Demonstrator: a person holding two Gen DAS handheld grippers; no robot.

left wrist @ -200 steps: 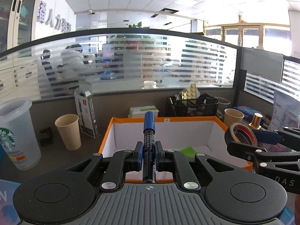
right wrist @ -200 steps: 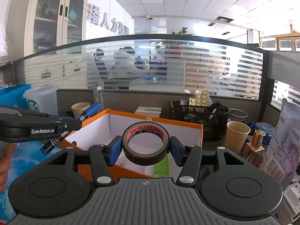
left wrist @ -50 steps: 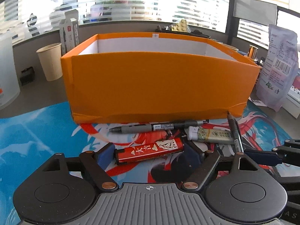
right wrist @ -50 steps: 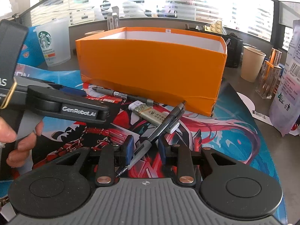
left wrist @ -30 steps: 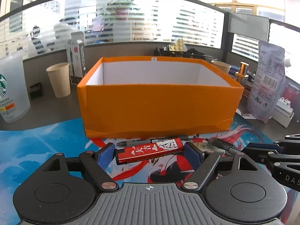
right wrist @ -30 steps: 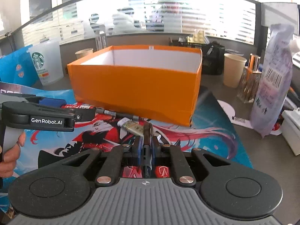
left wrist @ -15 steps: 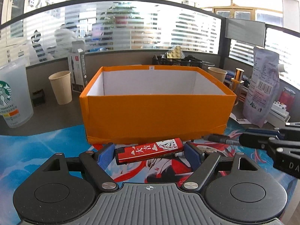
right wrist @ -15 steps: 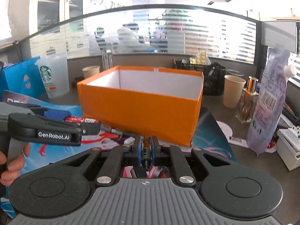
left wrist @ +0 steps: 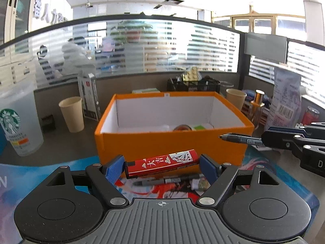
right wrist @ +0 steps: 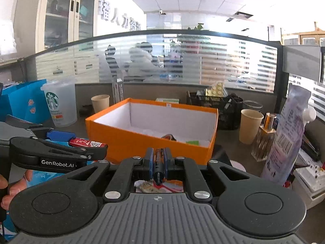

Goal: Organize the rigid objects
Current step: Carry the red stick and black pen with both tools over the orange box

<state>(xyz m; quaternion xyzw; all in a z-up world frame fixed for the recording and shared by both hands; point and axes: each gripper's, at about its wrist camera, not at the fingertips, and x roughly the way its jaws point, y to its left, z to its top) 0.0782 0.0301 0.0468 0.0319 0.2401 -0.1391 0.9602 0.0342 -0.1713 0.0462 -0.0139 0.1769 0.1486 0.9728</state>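
The red playing-card pack [left wrist: 161,163] is clamped lengthwise by the left gripper [left wrist: 161,166], a dark pen [right wrist: 158,164] by the right gripper [right wrist: 158,163]. Both should be carried above the orange box [left wrist: 172,142] rim, apparently level, before release.

"GenRobot.AI" on left gripper [right wrist: 97,156], Starbucks logo on plastic cup [right wrist: 60,103]

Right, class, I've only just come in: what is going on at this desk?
A person is tidying small items into an orange box. The left hand-held gripper is shut on a red lighter, held crosswise in front of the box. The right hand-held gripper is shut on a black pen, also still outside it. A tape roll already lies inside; another pen remains on the mat.
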